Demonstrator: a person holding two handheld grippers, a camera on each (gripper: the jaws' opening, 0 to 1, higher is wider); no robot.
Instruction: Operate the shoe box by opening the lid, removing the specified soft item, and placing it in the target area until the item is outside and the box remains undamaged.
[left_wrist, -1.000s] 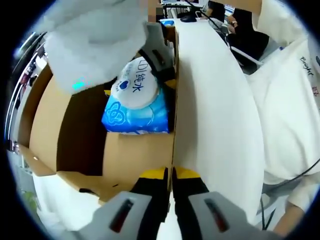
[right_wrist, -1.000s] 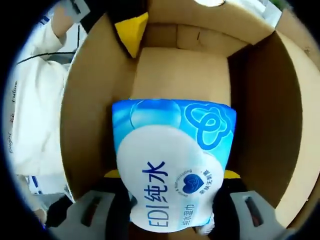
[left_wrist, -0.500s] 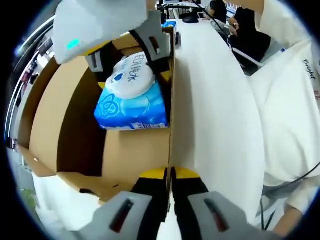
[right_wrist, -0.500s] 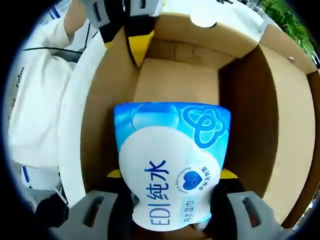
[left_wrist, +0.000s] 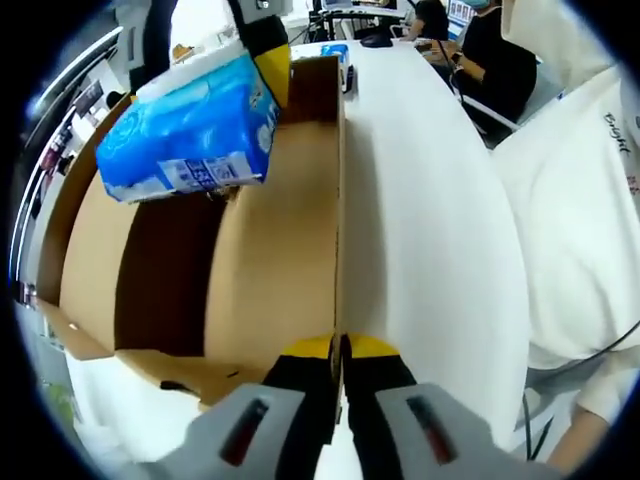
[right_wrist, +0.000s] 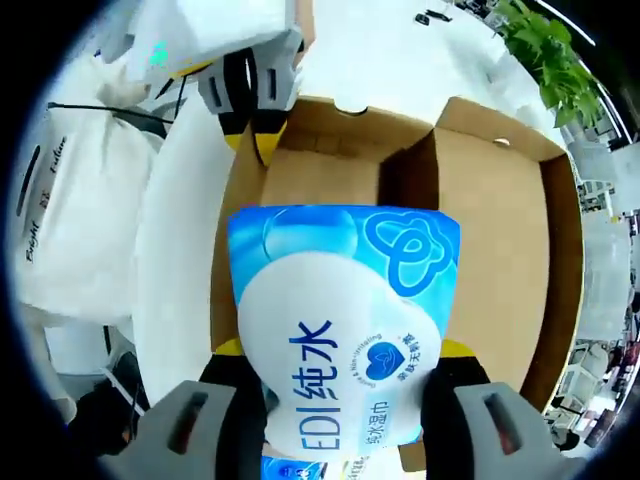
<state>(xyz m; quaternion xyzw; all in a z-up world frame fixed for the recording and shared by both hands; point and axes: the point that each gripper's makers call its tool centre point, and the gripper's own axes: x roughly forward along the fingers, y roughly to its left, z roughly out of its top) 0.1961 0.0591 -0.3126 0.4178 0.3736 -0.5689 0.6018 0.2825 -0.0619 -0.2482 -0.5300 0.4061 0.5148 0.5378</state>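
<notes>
Since the earlier frames the wet wipes pack (right_wrist: 345, 330) has risen from the floor of the shoe box (right_wrist: 480, 250) to above its rim, so the removal looks nearly done and placing remains. The right gripper (right_wrist: 340, 375) is clamped on the pack's sides. The left gripper (left_wrist: 340, 350) pinches the box's side wall, jaws together. The left gripper view shows the pack's (left_wrist: 185, 130) underside clear of the cardboard; the right gripper view shows its printed label and the white counter (right_wrist: 170, 260) beside the box.

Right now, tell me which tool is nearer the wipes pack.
Right. The right tool holds the wipes pack above the box; the left tool pinches the box wall, apart from the pack.
</notes>
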